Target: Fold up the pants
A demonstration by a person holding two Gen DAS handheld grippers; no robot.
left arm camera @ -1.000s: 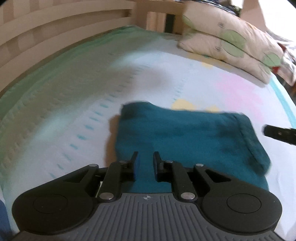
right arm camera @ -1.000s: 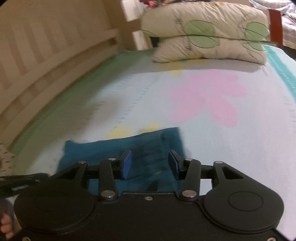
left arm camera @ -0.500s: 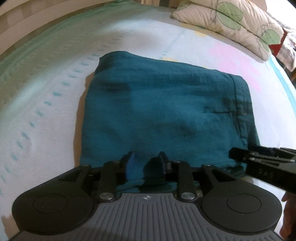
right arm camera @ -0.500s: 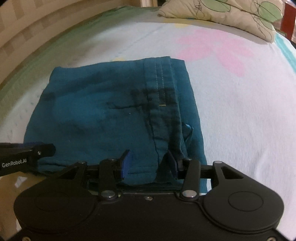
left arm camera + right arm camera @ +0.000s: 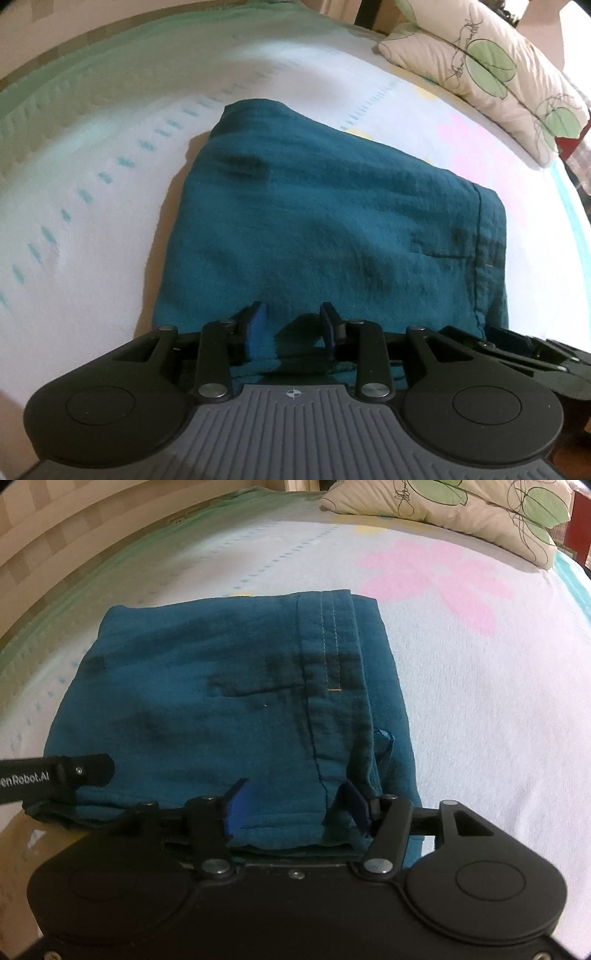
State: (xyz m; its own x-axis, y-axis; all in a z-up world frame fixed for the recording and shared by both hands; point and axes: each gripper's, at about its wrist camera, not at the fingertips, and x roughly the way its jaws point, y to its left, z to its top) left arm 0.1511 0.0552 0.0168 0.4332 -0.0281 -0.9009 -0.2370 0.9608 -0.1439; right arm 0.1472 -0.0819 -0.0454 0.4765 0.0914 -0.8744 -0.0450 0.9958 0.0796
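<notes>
Teal pants (image 5: 332,229) lie folded into a thick rectangle on the bed; they also show in the right wrist view (image 5: 221,701). My left gripper (image 5: 291,328) is open, its fingers straddling the near edge of the fold at its left part. My right gripper (image 5: 295,805) is open too, fingers straddling the near edge by the waistband seam. The cloth sits between the pads of both, with gaps showing. The right gripper's side shows in the left wrist view (image 5: 524,354), and the left gripper's finger shows in the right wrist view (image 5: 55,771).
The bed sheet (image 5: 480,701) is white with a pink flower print. Stacked pillows (image 5: 498,70) lie at the far right. A wooden bed frame (image 5: 55,542) runs along the far left side. The bed's near edge lies under the grippers.
Both grippers came down and forward from above the bed to the near edge of the folded pants. The pants now fill both views.
</notes>
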